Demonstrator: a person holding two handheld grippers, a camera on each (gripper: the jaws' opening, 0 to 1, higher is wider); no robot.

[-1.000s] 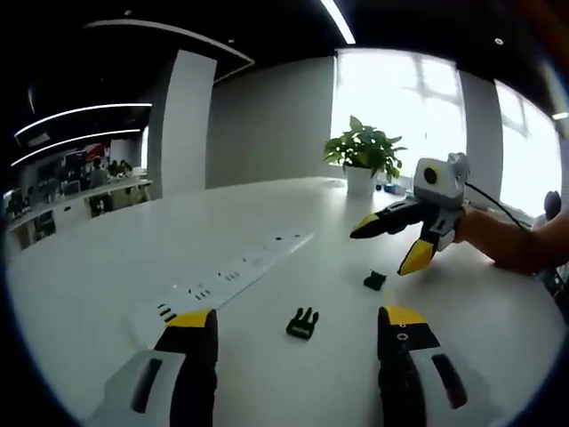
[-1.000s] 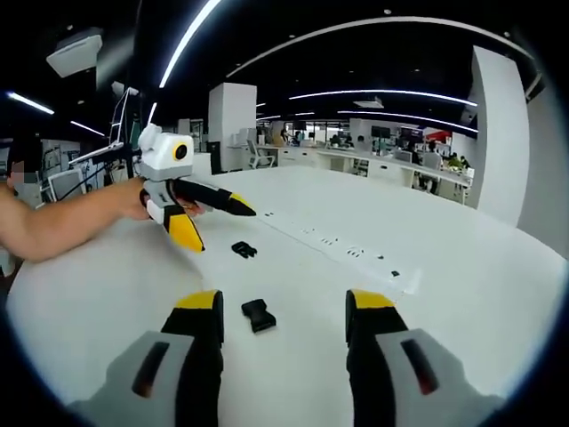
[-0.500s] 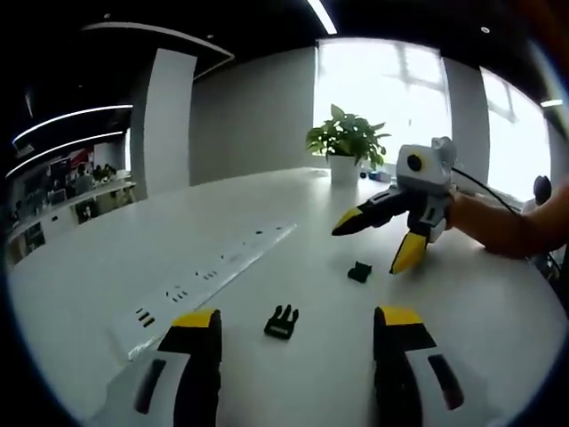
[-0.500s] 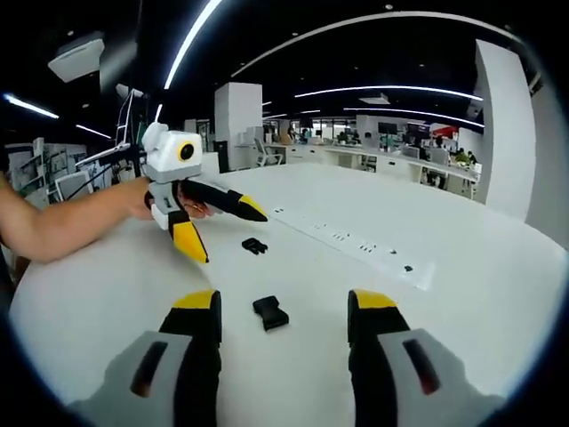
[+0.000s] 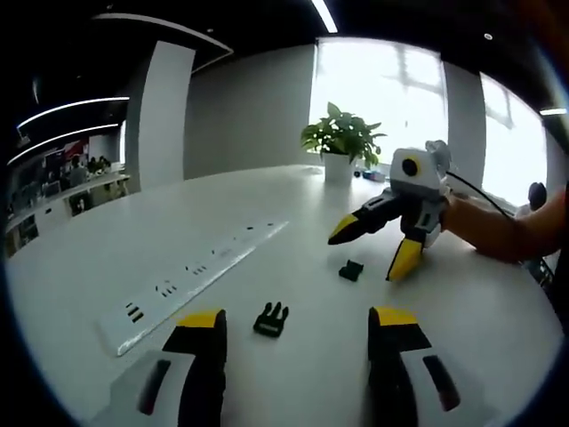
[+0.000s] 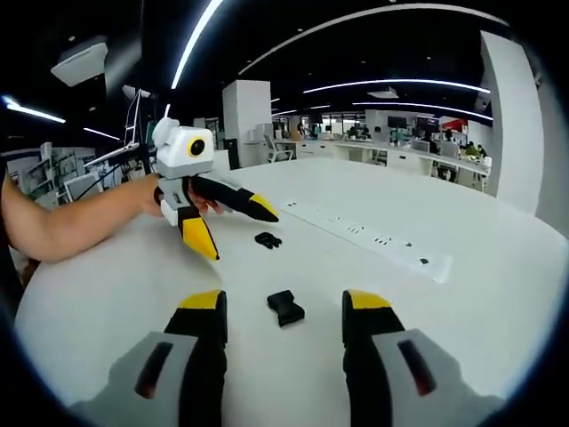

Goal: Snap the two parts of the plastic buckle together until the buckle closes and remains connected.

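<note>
1. The left gripper [image 5: 293, 334] stands with its jaws spread wide and nothing between them. The pronged half [image 5: 271, 319] of the buckle lies on the table [image 5: 267, 222] just ahead of the fingertips, in the gap but nearer the left finger [image 5: 203, 327].
2. The right gripper [image 6: 283, 311] is likewise spread and empty. The socket half [image 6: 285, 307] lies on the table right between its fingertips, its long axis running slightly slantwise away from the fingers.
3. So each half is nearest its own gripper: prongs to the left, socket to the right. The two halves lie apart, not yet joined.
4. To my eye the next move is a straight push down and forward by each gripper, then a close across the short width of its half.
5. Farther out, a white power strip [image 5: 191, 271] runs along the table beyond the left finger.
6. A potted plant [image 5: 340, 147] stands at the far edge.
</note>
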